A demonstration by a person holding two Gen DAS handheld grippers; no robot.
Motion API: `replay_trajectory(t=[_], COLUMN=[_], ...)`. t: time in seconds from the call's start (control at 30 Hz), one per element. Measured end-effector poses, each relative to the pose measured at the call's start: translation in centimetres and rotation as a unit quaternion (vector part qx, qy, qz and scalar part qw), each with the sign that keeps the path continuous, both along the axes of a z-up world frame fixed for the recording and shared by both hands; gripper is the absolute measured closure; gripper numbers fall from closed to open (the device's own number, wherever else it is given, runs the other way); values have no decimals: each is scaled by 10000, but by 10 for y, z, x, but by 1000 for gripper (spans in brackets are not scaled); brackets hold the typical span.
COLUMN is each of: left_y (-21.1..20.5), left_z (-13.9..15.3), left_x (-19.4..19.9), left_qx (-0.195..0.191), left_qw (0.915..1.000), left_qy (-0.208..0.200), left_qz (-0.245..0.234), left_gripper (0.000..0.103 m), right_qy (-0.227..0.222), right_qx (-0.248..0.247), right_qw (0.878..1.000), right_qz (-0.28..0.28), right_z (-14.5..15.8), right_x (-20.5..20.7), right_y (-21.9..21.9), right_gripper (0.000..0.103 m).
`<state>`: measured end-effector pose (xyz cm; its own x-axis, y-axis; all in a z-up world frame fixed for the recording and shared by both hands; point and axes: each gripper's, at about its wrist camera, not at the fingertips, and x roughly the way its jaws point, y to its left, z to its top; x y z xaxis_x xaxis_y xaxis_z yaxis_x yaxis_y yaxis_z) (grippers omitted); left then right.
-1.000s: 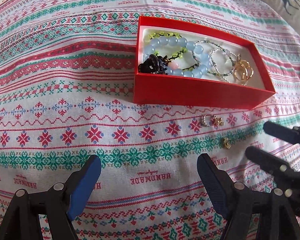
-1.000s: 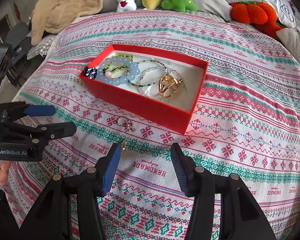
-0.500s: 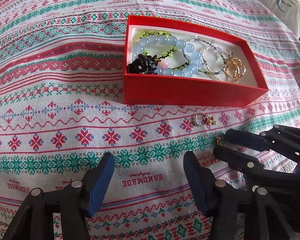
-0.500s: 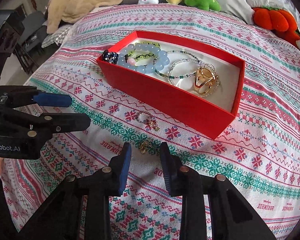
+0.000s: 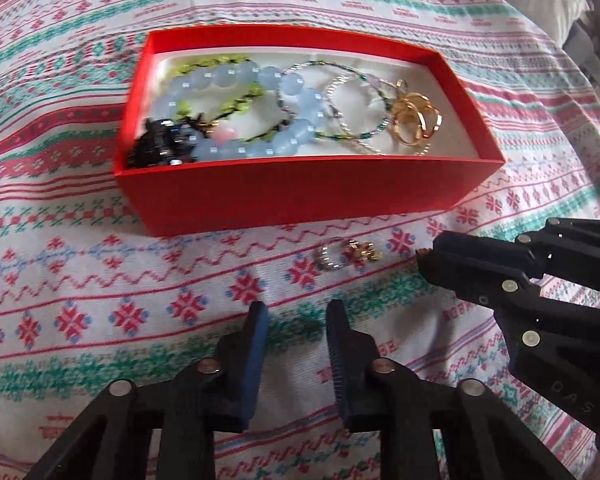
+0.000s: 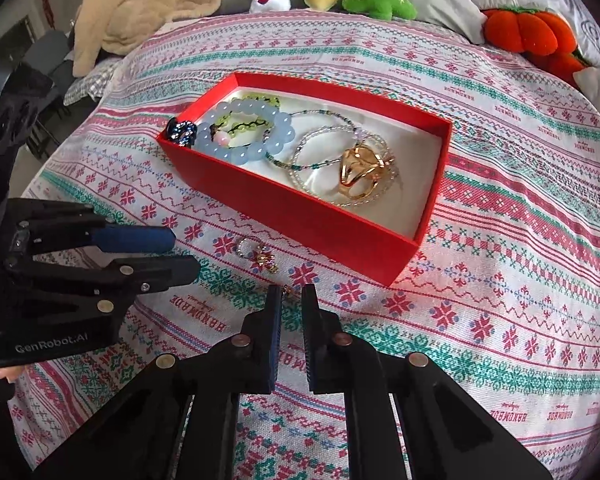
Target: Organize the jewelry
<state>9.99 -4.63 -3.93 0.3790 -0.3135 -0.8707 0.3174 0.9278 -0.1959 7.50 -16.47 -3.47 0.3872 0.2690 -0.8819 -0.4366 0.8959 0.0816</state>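
"GenRobot.AI" lettering on left gripper (image 6: 184, 254)

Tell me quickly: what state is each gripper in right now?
Left gripper: jaws closing, nothing between them.
Right gripper: shut on the small gold earring.

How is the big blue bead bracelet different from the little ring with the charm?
The blue bead bracelet lies inside the red box; the ring with the charm lies outside it, on the patterned blanket. The bracelet is big, made of round pale-blue beads; the ring is small, thin and silvery, with a gold and red charm. Neither is held by a gripper.
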Motion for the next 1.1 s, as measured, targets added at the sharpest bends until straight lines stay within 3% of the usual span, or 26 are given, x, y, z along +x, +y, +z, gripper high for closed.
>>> replay_trajectory(t=[0.13, 0.47, 0.67, 0.83, 1.1], left_y=[-10, -27, -35, -36, -22], left_z=[0, -7, -8, -8, -1], left_x=[4, 14, 14, 14, 13], left_qx=[-196, -200, 18, 221, 92], left_qw=[9997, 9997, 9998, 9994, 9998], left_qy=[-58, -120, -180, -232, -166], left_qz=[-134, -89, -67, -106, 7], left_gripper=[80, 80, 81, 98, 100], right_qy=[-15, -52, -11, 19, -46], right_qx=[34, 44, 39, 12, 100], right_qw=[9999, 9998, 9997, 9995, 9993], right_qz=[-94, -167, -231, -300, -356], right_z=[3, 10, 8, 7, 15], right_x=[1, -1, 1, 3, 5], right_y=[-7, -19, -22, -25, -27], right_gripper=[93, 93, 93, 93, 93])
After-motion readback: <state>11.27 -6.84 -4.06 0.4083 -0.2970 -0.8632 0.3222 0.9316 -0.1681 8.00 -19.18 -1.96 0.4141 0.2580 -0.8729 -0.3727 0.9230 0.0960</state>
